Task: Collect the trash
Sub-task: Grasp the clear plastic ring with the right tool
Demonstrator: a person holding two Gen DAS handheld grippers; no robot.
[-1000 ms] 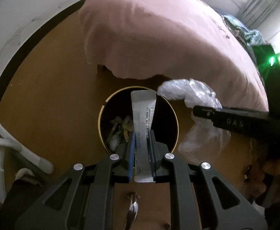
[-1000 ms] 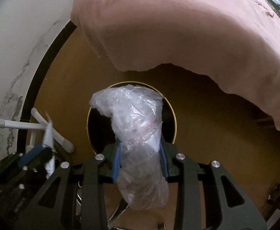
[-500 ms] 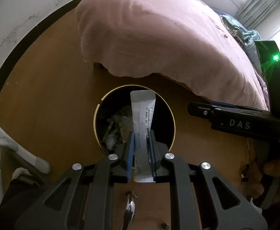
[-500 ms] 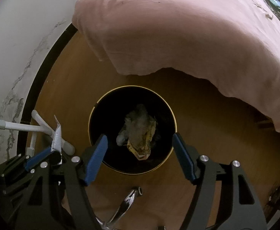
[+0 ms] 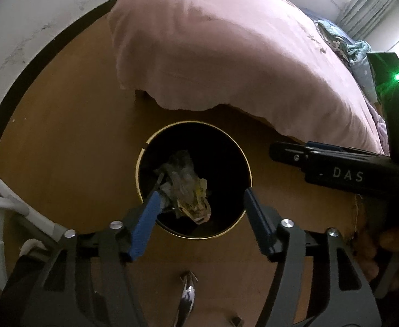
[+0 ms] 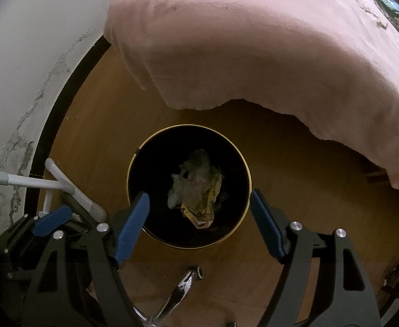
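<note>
A round black trash bin with a gold rim (image 5: 249,169) (image 6: 249,179) stands on the wooden floor by the bed. Crumpled plastic and wrappers (image 5: 187,188) (image 6: 196,190) lie at its bottom. My left gripper (image 5: 202,215) hangs open and empty over the bin's near edge. My right gripper (image 6: 199,218) is also open and empty above the bin. The right gripper shows from the side in the left wrist view (image 5: 335,169), to the right of the bin.
A bed with a pink cover (image 5: 226,54) (image 6: 254,41) overhangs the floor behind the bin. A white rack (image 5: 14,207) (image 6: 49,185) stands at the left by the wall. A chrome handle (image 6: 180,288) lies on the floor near me.
My right gripper opened and the clear plastic bag fell into the bin. Then my left gripper opened and the white wrapper dropped in too.
</note>
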